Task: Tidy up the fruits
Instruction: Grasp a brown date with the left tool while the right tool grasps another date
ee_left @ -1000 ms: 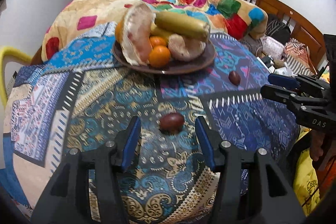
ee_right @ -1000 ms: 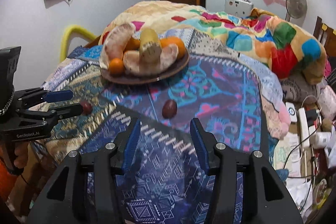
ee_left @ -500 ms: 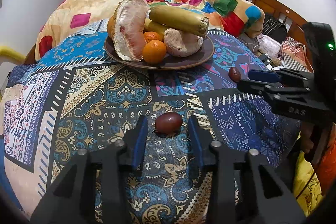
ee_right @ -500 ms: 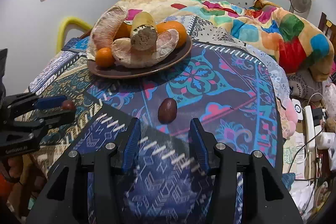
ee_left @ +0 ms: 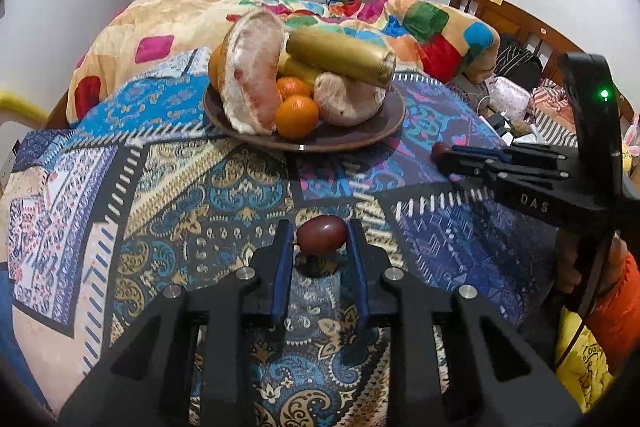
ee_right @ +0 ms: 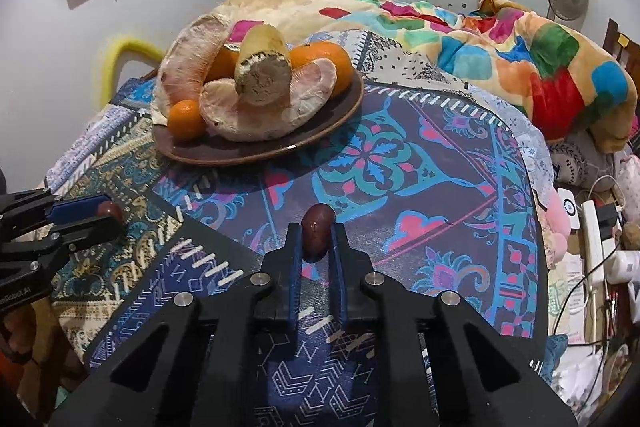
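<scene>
My left gripper is shut on a small dark red fruit held just above the patterned cloth; it also shows at the left of the right wrist view. My right gripper is shut on a second dark red fruit; it also shows at the right of the left wrist view. A brown plate beyond both holds pomelo pieces, oranges and a long yellow-brown fruit. The plate also shows in the right wrist view.
The patterned cloth covers the surface. A colourful patchwork blanket is heaped behind the plate. A yellow chair back stands at the far left. Cables and a power strip lie off the right edge.
Both grippers moved forward over their fruits and closed on them. Each was open a second ago with its fruit lying on the cloth ahead.
</scene>
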